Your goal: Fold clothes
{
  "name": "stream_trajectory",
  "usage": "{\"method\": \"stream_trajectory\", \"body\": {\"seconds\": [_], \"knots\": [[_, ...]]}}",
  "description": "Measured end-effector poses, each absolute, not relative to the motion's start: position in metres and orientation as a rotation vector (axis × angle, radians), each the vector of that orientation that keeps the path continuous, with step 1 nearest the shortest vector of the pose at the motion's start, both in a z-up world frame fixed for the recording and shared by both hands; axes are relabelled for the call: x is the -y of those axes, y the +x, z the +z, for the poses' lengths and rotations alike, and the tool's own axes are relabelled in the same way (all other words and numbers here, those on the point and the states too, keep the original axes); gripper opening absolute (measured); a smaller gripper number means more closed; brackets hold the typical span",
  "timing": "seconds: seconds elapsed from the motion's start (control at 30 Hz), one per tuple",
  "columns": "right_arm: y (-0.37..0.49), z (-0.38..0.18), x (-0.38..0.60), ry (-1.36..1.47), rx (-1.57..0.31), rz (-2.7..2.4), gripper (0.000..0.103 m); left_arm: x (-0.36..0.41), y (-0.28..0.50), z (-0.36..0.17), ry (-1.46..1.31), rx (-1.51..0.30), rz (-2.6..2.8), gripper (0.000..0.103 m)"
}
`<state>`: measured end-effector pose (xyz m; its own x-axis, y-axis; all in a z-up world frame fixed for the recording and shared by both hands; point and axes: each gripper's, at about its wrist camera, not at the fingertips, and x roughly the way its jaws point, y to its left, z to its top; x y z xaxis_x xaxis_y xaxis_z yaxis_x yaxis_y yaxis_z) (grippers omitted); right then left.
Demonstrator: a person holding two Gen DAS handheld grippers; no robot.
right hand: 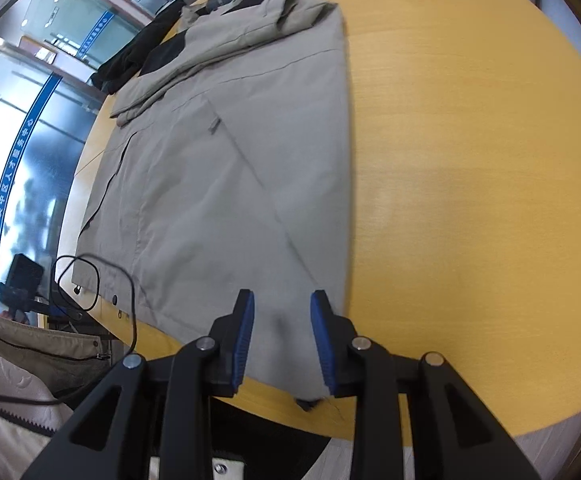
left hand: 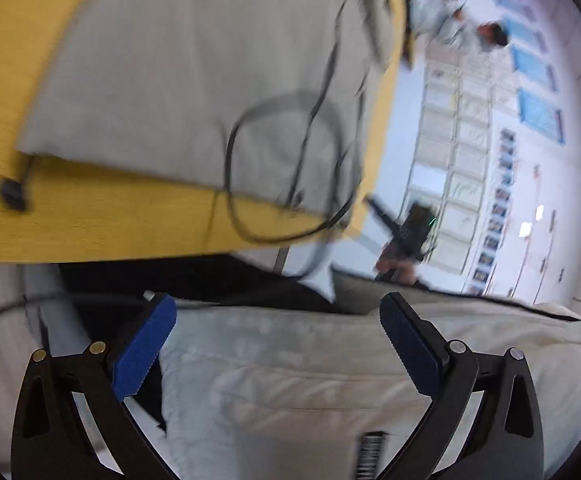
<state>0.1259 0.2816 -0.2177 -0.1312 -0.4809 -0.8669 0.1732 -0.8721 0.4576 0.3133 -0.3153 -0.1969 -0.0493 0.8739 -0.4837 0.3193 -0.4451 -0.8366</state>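
We saw the grey jacket (right hand: pixel 226 184) spread flat on the yellow table (right hand: pixel 470 160). The right gripper (right hand: pixel 282 340) hovered over its near hem, fingers apart; the left gripper (left hand: pixel 278 344) — wide open — held nothing.

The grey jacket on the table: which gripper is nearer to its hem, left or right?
Right. The right gripper hangs open just over the hem of the grey jacket. The left gripper is open too, back off the yellow table, over the person's lap.

Matt grey woven cloth jacket (right hand: pixel 226 184) lies on the smooth yellow wood-grain bench (right hand: pixel 470 168); beside it, the right tool (right hand: pixel 282 340) has ribbed blue pads (right hand: pixel 244 340).
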Motion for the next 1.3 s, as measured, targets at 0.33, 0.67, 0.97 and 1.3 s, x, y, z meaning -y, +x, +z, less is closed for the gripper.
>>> {"method": "stream_trajectory", "body": {"seconds": [0.33,0.67,0.97,1.3], "knots": [[0.164,-0.180,-0.403,1.894,0.286,-2.269,0.031,0.416,0.273,-0.172,-1.917,1.023,2.029,0.103],[0.181,-0.167,-0.406,1.883,0.214,-2.274,0.055,0.372,0.245,-0.204,-2.091,0.600,2.144,0.103],[0.152,-0.191,-0.311,1.725,0.216,-2.106,0.056,0.371,0.262,-0.176,-2.140,0.337,2.462,0.103],[0.154,-0.200,-0.314,1.758,0.265,-2.116,0.056,0.343,0.271,-0.178,-2.068,0.499,2.184,0.103]]}}
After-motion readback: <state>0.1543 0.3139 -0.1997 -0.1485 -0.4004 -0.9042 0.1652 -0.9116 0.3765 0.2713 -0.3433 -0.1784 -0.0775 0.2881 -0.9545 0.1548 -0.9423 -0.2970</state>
